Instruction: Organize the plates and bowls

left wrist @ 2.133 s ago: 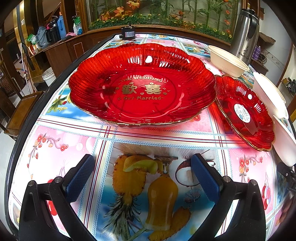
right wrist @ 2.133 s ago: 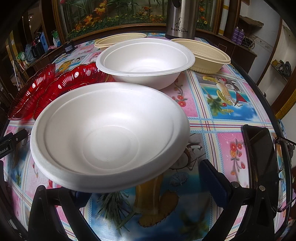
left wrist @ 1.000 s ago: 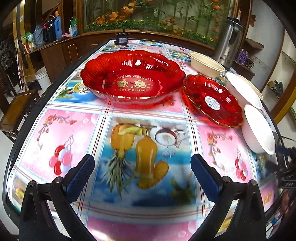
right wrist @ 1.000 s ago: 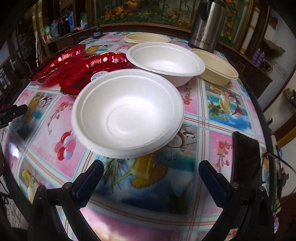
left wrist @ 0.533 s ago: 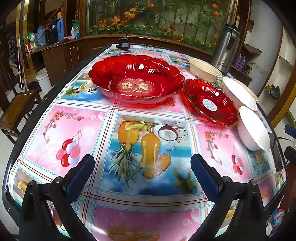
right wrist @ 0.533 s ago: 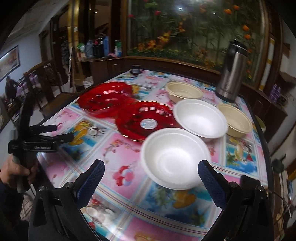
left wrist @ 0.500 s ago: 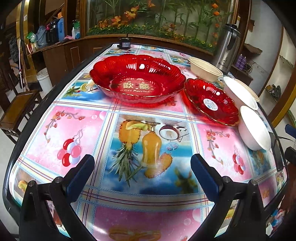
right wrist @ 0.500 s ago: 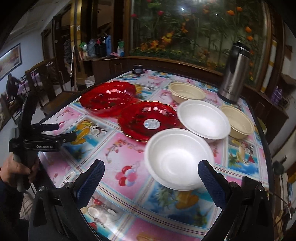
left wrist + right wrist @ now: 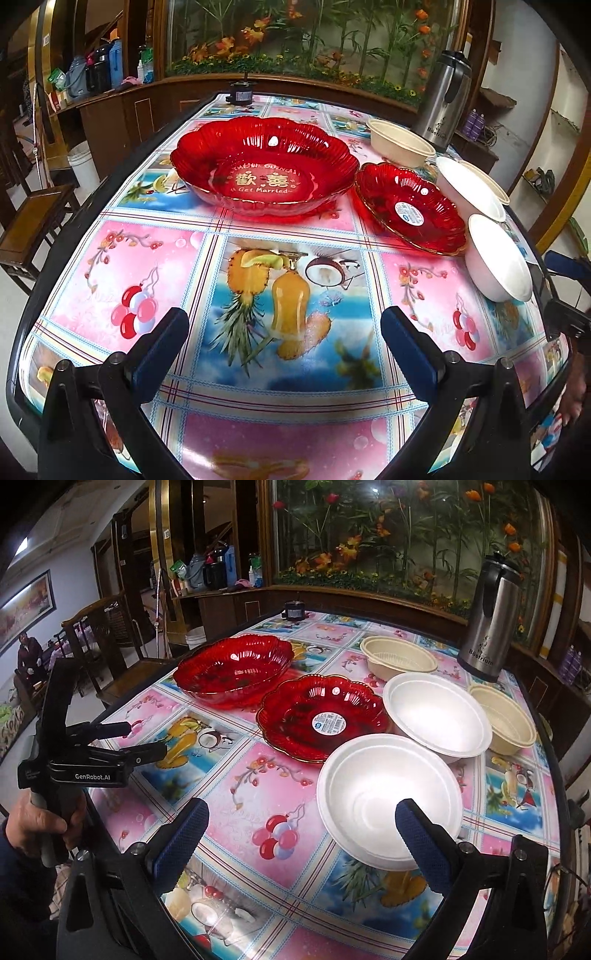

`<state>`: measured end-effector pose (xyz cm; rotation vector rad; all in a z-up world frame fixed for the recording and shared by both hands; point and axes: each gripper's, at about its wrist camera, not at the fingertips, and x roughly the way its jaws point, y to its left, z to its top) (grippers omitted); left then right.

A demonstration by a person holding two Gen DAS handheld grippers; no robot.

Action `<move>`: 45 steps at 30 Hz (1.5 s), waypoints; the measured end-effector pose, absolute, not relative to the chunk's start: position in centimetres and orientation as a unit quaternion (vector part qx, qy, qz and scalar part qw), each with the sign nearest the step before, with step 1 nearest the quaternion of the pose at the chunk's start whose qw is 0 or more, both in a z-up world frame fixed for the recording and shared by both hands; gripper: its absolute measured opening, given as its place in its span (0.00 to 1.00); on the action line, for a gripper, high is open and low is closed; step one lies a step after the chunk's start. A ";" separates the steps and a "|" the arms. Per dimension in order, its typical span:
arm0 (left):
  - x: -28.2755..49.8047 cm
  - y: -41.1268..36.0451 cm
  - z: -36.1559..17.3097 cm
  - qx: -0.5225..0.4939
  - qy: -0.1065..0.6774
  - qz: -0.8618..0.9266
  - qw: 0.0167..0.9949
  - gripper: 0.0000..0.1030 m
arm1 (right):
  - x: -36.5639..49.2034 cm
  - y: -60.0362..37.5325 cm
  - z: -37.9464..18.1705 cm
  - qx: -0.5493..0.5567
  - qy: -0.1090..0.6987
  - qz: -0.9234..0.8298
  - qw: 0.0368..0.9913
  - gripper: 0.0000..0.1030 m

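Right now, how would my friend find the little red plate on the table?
Find the tall silver flask at the far end of the table. In front of it lie cream and white bowls, with two red dishes to their left. The little red plate is the one next to the white bowls, and only it has a round white sticker in the middle.

— What sort of place is this?

— A home's dining room, by the look of it. The table wears a glossy fruit-print oilcloth, and past the right tool a steel thermos jug stands at the far edge.

— Anything else domestic?

— Ahead of the tool a glass case of artificial flowers tops a dark wooden cabinet. To its left, a carved wooden chair, a framed picture on the wall, and bottles crowding a sideboard.
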<state>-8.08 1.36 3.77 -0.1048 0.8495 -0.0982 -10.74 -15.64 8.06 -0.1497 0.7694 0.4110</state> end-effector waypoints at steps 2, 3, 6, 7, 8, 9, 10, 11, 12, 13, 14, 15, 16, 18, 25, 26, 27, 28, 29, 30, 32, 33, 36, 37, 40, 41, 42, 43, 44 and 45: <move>-7.9 1.5 3.9 -0.048 0.416 -0.043 0.907 1.00 | -10.2 -15.4 8.0 -0.069 0.377 0.203 0.901 0.98; -7.9 1.5 4.1 -0.048 0.414 -0.041 0.908 1.00 | -10.0 -15.3 8.1 -0.065 0.376 0.206 0.901 0.98; -8.3 1.9 4.3 -0.053 0.404 -0.043 0.912 1.00 | -9.6 -14.9 8.6 -0.049 0.373 0.223 0.899 0.98; -8.1 2.0 4.2 -0.056 0.408 -0.041 0.910 1.00 | -9.3 -14.5 8.6 -0.051 0.375 0.225 0.898 0.98; -7.9 2.1 4.0 -0.058 0.413 -0.040 0.908 1.00 | -9.2 -14.1 8.5 -0.056 0.375 0.225 0.897 0.98; -7.9 2.1 4.0 -0.057 0.415 -0.039 0.907 1.00 | -9.1 -13.8 8.6 -0.060 0.374 0.225 0.898 0.97; -7.9 2.1 4.1 -0.056 0.414 -0.038 0.908 1.00 | -9.1 -13.7 8.7 -0.060 0.373 0.226 0.898 0.97; -8.1 2.1 4.2 -0.056 0.410 -0.039 0.910 1.00 | -9.1 -13.5 8.8 -0.055 0.372 0.230 0.898 0.97; -8.1 2.1 4.2 -0.057 0.408 -0.040 0.910 1.00 | -9.1 -13.5 8.9 -0.050 0.371 0.234 0.897 0.97; -8.1 2.1 4.2 -0.058 0.410 -0.039 0.910 1.00 | -9.0 -13.4 8.8 -0.047 0.372 0.239 0.896 0.97; -8.0 2.1 4.0 -0.059 0.414 -0.038 0.908 1.00 | -8.8 -13.2 8.7 -0.047 0.375 0.240 0.894 0.97; -7.9 2.0 4.0 -0.060 0.416 -0.040 0.907 1.00 | -8.7 -13.0 8.6 -0.049 0.377 0.238 0.894 0.97; -7.9 1.9 3.9 -0.058 0.416 -0.042 0.906 1.00 | -8.6 -12.9 8.6 -0.050 0.377 0.237 0.894 0.97; -8.0 1.6 4.0 -0.054 0.416 -0.041 0.907 1.00 | -8.5 -12.9 8.7 -0.043 0.376 0.242 0.893 0.97; -7.6 1.2 4.0 -0.051 0.421 -0.044 0.905 1.00 | -7.8 -12.3 8.9 -0.044 0.377 0.241 0.893 0.93; -7.7 1.2 4.2 -0.049 0.417 -0.045 0.907 1.00 | -7.7 -12.3 9.0 -0.038 0.375 0.244 0.894 0.93; -7.8 1.2 4.3 -0.048 0.415 -0.045 0.907 1.00 | -7.5 -12.3 9.2 -0.034 0.372 0.246 0.894 0.93; -7.8 1.2 4.4 -0.044 0.416 -0.044 0.907 1.00 | -7.4 -12.2 9.3 -0.032 0.372 0.250 0.894 0.93; -7.7 1.4 4.5 -0.040 0.417 -0.042 0.907 1.00 | -7.2 -12.0 9.3 -0.036 0.372 0.250 0.893 0.93; -7.6 1.6 4.6 -0.040 0.417 -0.039 0.907 1.00 | -6.9 -11.8 9.4 -0.042 0.372 0.248 0.894 0.93; -7.2 2.3 5.0 -0.046 0.419 -0.035 0.906 1.00 | -6.2 -11.5 9.9 -0.047 0.370 0.242 0.896 0.92; -7.0 2.7 5.2 -0.049 0.419 -0.036 0.906 1.00 | -5.7 -11.4 10.2 -0.043 0.370 0.242 0.896 0.92; -5.7 4.1 6.0 -0.062 0.422 -0.031 0.904 1.00 | -3.8 -11.3 11.3 -0.029 0.374 0.241 0.895 0.89; -5.2 4.6 6.3 -0.065 0.423 -0.028 0.903 1.00 | -3.0 -11.2 11.7 -0.022 0.376 0.244 0.894 0.88; -4.0 6.4 6.9 -0.089 0.423 -0.006 0.902 1.00 | -0.7 -10.6 12.5 -0.007 0.394 0.252 0.884 0.76; -3.6 6.9 6.9 -0.097 0.425 -0.003 0.900 1.00 | 0.0 -10.2 12.7 -0.004 0.400 0.257 0.880 0.75; -3.2 7.3 6.9 -0.105 0.427 0.000 0.898 1.00 | 0.6 -9.9 12.7 -0.003 0.406 0.260 0.876 0.73; -2.8 7.8 6.9 -0.112 0.429 0.003 0.896 1.00 | 1.1 -9.5 12.7 -0.004 0.411 0.262 0.873 0.72; -2.5 8.0 6.9 -0.115 0.431 0.005 0.895 1.00 | 1.5 -9.1 12.6 -0.006 0.414 0.261 0.872 0.70; -2.0 8.3 6.8 -0.118 0.434 0.008 0.893 1.00 | 1.9 -8.8 12.6 -0.009 0.419 0.262 0.869 0.70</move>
